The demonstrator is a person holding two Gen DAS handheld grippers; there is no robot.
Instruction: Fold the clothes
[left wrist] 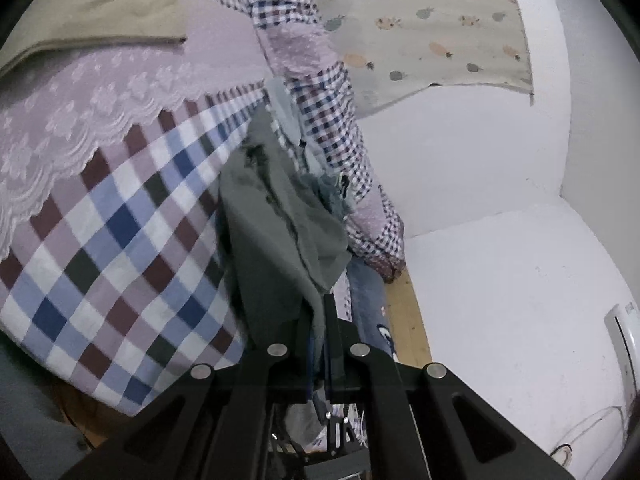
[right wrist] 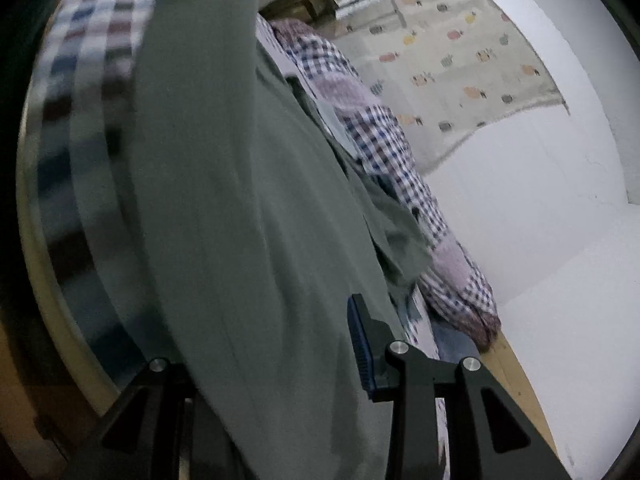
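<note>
A grey-green garment (left wrist: pixel 276 220) hangs bunched over the edge of a bed, and my left gripper (left wrist: pixel 318 308) is shut on its lower end, the two black fingers pressed together on the cloth. In the right wrist view the same garment (right wrist: pixel 240 200) fills the middle as a broad, blurred sheet. It drapes between the wide-apart fingers of my right gripper (right wrist: pixel 276 320), which is open. Only the right finger with its blue pad (right wrist: pixel 360 340) shows; the cloth hides the left finger.
The bed carries a large-check blanket (left wrist: pixel 120 232) with a lilac lace cover (left wrist: pixel 80 104) over it. A small-check quilt (left wrist: pixel 328 112) runs along the white wall (left wrist: pixel 480 160). A pineapple-print cloth (left wrist: pixel 420 28) hangs above. A wooden bed rail (left wrist: pixel 408 320) shows below.
</note>
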